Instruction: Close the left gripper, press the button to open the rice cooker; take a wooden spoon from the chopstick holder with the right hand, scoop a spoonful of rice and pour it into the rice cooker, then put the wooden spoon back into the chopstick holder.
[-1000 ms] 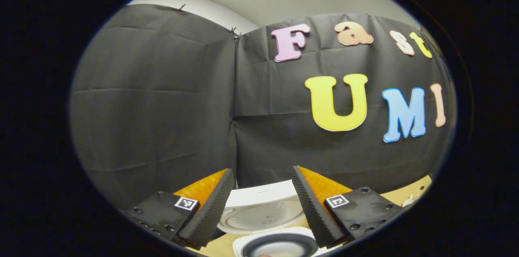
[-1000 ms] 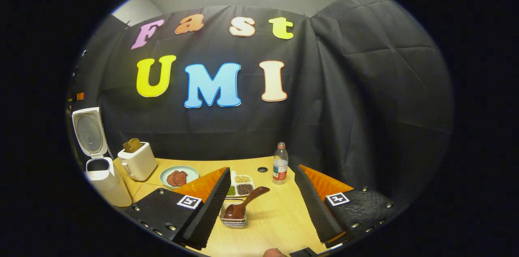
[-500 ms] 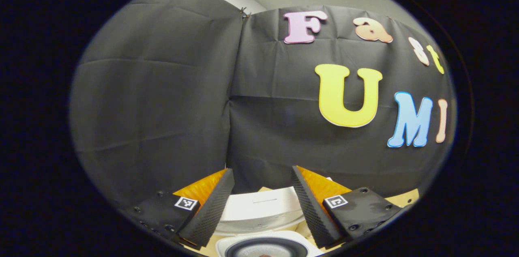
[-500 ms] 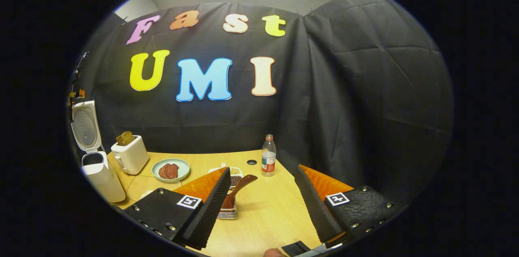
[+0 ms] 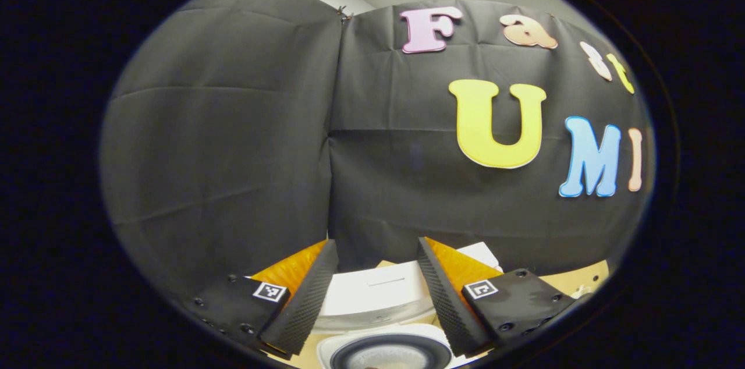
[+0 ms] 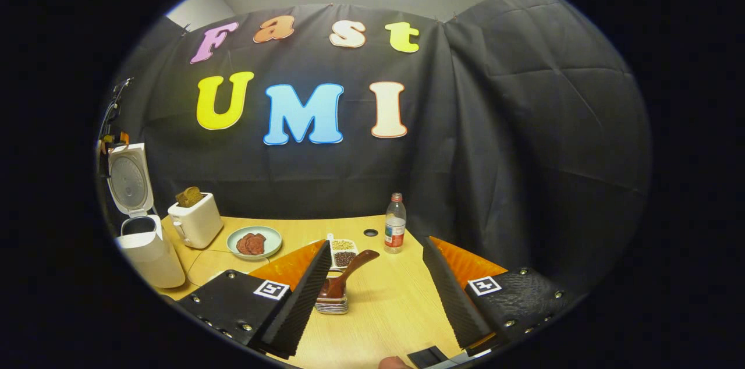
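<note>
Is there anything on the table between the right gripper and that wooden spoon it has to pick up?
Nothing visible. The right gripper is open, and the wooden spoon stands in its holder just ahead, with only bare table before it.

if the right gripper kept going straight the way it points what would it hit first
Probably the wooden spoon in its holder on the table; it sits just left of centre between the open fingers of the right gripper, so depth is unclear.
</note>
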The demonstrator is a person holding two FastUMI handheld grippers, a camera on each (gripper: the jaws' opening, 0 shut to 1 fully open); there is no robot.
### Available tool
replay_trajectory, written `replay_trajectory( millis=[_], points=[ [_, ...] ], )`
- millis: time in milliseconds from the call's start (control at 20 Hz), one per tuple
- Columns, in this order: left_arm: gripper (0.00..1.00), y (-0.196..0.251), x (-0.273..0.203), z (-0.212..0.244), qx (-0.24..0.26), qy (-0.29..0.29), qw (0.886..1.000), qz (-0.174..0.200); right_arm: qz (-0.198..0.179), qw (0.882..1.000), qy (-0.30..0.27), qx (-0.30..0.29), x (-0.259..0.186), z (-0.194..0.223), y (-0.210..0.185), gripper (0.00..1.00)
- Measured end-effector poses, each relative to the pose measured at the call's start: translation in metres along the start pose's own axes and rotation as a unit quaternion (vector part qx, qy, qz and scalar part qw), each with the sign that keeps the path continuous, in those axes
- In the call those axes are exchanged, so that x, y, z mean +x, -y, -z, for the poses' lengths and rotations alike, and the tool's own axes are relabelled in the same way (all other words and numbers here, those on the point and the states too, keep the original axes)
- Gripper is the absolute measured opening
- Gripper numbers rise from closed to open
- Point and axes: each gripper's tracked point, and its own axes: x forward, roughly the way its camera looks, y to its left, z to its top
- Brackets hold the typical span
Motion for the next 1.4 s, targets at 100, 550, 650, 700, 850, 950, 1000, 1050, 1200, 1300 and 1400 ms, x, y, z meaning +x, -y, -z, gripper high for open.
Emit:
replay_trajectory(
  millis=[100,550,650,700,850,950,1000,1050,1200,1300,1400],
  points=[
    [0.92,0.0,-0.013,0.005,0.001,0.002,1.0,0.0,-0.013,1.0,0.001,-0.004,0.005,-0.002,-0.007,0.96],
    [0.95,0.016,-0.064,0.027,0.002,-0.003,1.0,-0.003,-0.076,0.997,0.003,-0.009,0.034,-0.011,-0.033,0.96],
    [0.95,0.02,-0.074,0.033,-0.001,-0.007,1.0,-0.003,-0.087,0.996,0.004,-0.011,0.041,-0.015,-0.037,0.96],
    [0.92,0.021,-0.079,0.037,-0.002,-0.01,1.0,-0.002,-0.093,0.996,0.004,-0.01,0.045,-0.016,-0.039,0.96],
    [0.92,0.028,-0.094,0.05,-0.003,-0.017,1.0,-0.001,-0.111,0.994,0.005,-0.012,0.054,-0.018,-0.047,0.96],
    [0.92,0.03,-0.105,0.061,-0.005,-0.024,1.0,0.0,-0.123,0.992,0.006,-0.017,0.06,-0.018,-0.054,0.96],
    [0.92,0.031,-0.111,0.066,-0.005,-0.027,1.0,0.001,-0.128,0.992,0.006,-0.019,0.061,-0.018,-0.056,0.96],
    [0.92,0.034,-0.116,0.071,-0.005,-0.029,1.0,0.001,-0.133,0.991,0.007,-0.02,0.063,-0.018,-0.058,0.96],
    [0.92,0.04,-0.13,0.088,0.0,-0.035,0.999,0.001,-0.146,0.989,0.002,-0.022,0.066,-0.016,-0.065,0.96],
    [0.93,0.043,-0.137,0.099,0.001,-0.04,0.999,0.002,-0.152,0.988,0.002,-0.023,0.067,-0.015,-0.068,0.96],
    [0.97,0.046,-0.143,0.11,-0.004,-0.048,0.999,0.005,-0.157,0.987,0.0,-0.024,0.067,-0.013,-0.071,0.96]
  ],
)
